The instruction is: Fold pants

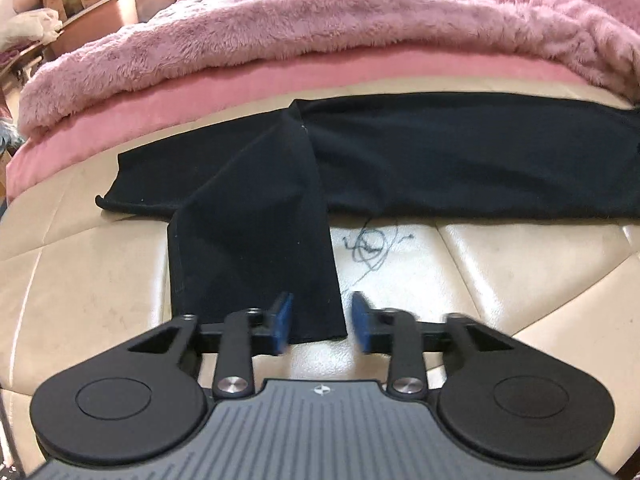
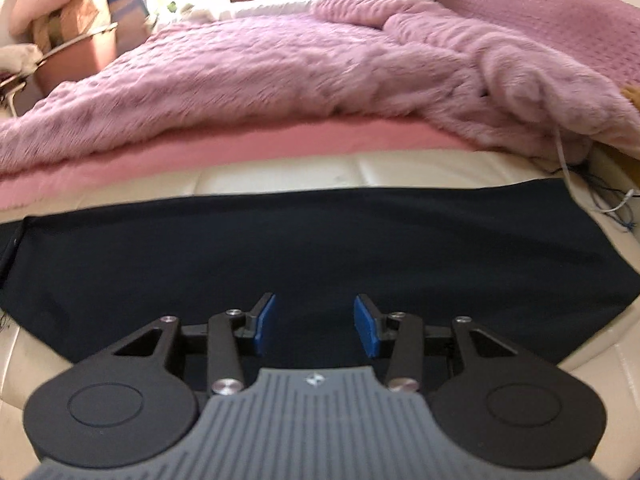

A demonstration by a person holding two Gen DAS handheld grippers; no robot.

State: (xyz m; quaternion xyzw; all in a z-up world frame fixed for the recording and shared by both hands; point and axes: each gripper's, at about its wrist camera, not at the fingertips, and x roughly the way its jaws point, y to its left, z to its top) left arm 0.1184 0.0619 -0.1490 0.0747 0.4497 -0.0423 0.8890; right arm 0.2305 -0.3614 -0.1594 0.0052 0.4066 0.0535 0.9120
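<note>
Black pants (image 1: 440,160) lie spread across a cream padded surface (image 1: 500,272). One leg (image 1: 248,248) bends off toward me, and its hem corner lies between the blue pads of my left gripper (image 1: 320,326). Those pads stand apart and do not press the cloth. In the right wrist view the pants (image 2: 320,248) form a wide dark band, and my right gripper (image 2: 314,326) hovers over its near part, open, with nothing pinched between its pads.
A fluffy pink blanket (image 1: 280,32) and a pink sheet edge (image 1: 200,100) run along the far side. Black scribbles (image 1: 372,244) mark the cream surface. Thin cables (image 2: 592,200) trail at the right. Cluttered furniture (image 1: 80,12) stands at the far left.
</note>
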